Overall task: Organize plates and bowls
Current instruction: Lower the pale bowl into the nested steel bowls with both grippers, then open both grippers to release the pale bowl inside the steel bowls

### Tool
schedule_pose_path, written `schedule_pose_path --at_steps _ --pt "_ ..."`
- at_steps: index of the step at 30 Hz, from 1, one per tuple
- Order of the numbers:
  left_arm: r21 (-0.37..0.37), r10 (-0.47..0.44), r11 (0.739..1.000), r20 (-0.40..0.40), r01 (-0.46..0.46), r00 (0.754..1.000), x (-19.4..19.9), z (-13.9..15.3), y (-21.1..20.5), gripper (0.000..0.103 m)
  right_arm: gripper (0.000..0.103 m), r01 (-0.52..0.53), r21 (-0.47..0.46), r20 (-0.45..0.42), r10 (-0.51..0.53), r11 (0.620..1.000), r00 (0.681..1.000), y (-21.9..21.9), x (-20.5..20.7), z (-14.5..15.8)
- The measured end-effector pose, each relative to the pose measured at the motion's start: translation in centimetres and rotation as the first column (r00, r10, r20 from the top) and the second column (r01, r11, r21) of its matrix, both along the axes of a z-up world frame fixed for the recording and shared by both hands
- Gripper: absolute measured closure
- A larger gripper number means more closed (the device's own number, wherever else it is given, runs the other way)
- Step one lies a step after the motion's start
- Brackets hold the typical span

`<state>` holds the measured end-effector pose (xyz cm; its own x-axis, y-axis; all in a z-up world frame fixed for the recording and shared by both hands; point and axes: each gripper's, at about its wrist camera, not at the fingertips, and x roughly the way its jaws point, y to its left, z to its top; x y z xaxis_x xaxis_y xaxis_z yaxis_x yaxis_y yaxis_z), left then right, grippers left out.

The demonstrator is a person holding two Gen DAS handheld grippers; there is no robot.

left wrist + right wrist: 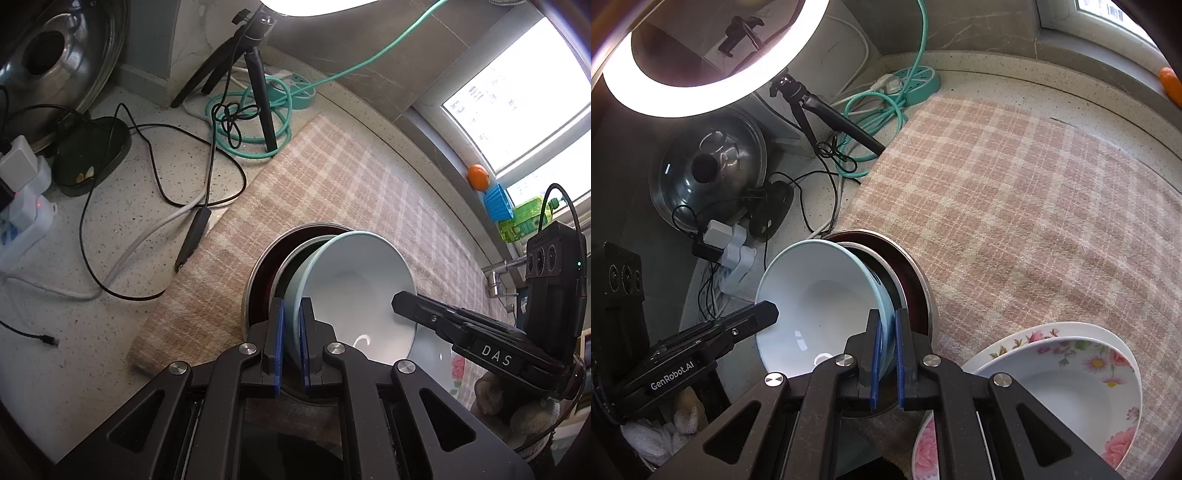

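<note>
Both the left gripper (pixel 291 332) and right gripper (pixel 886 350) clamp opposite rims of the pale blue bowl (pixel 354 291). The bowl sits tilted in a metal dish (pixel 919 291) on the plaid cloth (pixel 1034 206), beside floral plates (pixel 1071 369).

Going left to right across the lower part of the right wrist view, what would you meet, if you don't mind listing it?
Left hand-held gripper → pale blue bowl → right hand-held gripper pinching the bowl's rim → metal dish → floral plates.
</note>
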<state>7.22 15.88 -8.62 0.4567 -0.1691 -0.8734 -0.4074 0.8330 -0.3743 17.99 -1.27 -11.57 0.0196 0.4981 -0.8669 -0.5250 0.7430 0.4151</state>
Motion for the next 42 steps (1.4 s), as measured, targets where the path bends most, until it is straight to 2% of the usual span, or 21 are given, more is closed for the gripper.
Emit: schedule_pose_path --at_steps 12,18,29,32,37,42 --pt "0.043 0.002 0.999 -0.008 -0.002 1.0 0.3 -0.5 -0.1 0.097 0.094 0.0 -0.018 0.0 0.0 1.0 1.0 0.5 0.2 -0.7" --pt "0.079 -0.005 0.997 0.005 0.004 1.0 0.3 0.0 -0.2 0.097 0.094 0.001 -0.016 0.02 0.0 1.0 1.0 0.4 0.0 -0.3" --pt "0.091 0.003 0.996 0.031 -0.006 1.0 -0.5 0.7 0.4 0.097 0.092 0.009 -0.008 0.055 -0.008 1.0 0.998 0.0 -0.1 0.8" --pt "0.09 0.007 0.996 0.04 -0.01 0.999 -0.8 0.9 0.7 0.096 0.087 0.027 -0.006 0.064 -0.027 1.0 0.998 -0.4 -0.1 1.0" --pt "0.098 0.007 0.995 0.053 -0.012 0.999 -1.4 1.2 1.4 0.096 0.086 0.065 0.007 0.091 -0.066 0.998 0.994 -1.4 -0.3 1.6" --pt "0.102 -0.001 0.995 0.06 -0.006 0.998 -1.8 1.3 1.9 0.093 0.074 0.118 0.029 0.152 -0.121 0.993 0.981 -2.6 -0.7 2.6"
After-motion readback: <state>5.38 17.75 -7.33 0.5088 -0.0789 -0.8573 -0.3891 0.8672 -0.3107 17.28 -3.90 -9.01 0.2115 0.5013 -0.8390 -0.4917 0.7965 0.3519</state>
